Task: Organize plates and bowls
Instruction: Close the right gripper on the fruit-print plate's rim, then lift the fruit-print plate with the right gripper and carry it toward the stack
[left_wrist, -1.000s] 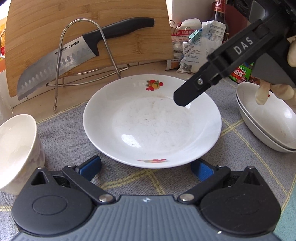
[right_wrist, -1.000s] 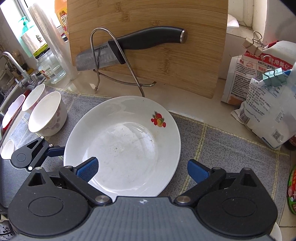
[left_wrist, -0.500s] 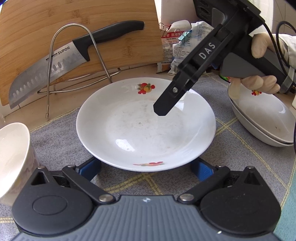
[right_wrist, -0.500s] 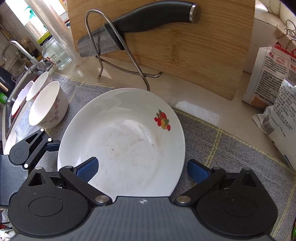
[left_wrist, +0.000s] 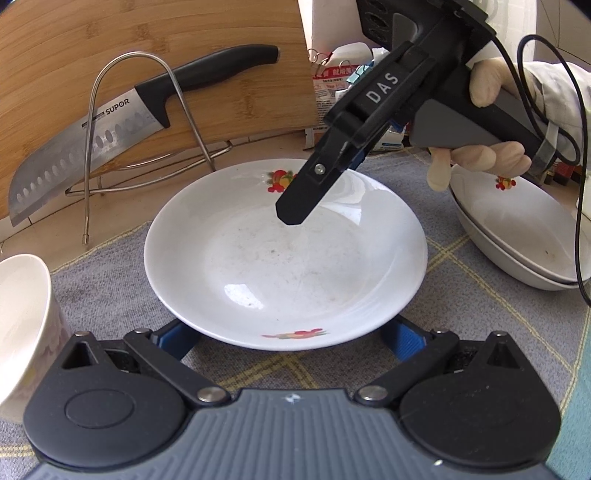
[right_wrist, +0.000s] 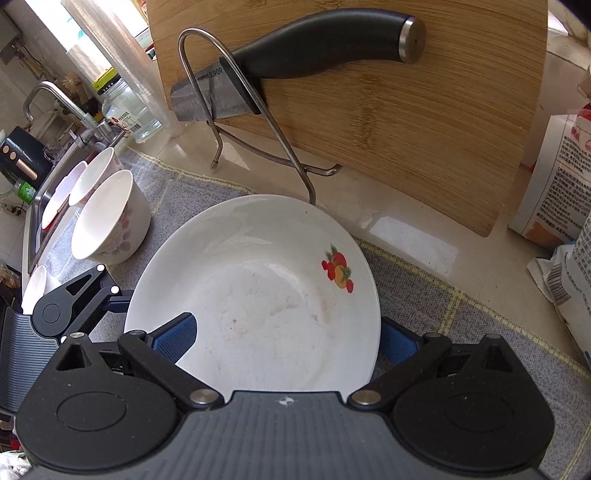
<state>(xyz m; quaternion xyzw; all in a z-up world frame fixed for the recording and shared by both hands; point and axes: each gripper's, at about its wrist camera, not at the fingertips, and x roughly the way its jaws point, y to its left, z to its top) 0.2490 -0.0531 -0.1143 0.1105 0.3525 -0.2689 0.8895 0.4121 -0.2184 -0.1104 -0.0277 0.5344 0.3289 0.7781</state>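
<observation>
**Both claws close in on the fruit-print plate**

Left wrist view: the left claw (left_wrist: 288, 338) is spread wide and holds nothing, its blue pads low on either side of the near rim of the plate (left_wrist: 284, 254), which lies flat on the grey cloth (left_wrist: 107, 291) over the desk. The right claw (left_wrist: 295, 210) hangs tilted above the plate's far half; from here only one black finger shows, so its opening cannot be judged. To the right, well apart, sit two stacked plates (left_wrist: 517, 229); a white bowl (left_wrist: 22, 321) stands at the left edge.

Right wrist view: the right claw (right_wrist: 288, 341) is wide open and empty, one pad over the plate (right_wrist: 258, 295), the other beyond its rim. More bowls (right_wrist: 110, 218) stand near the sink.

The stack looks the likely destination. Set one finger under the rim and one above, close gently, and lift level, since glazed ceramic slips easily.
</observation>
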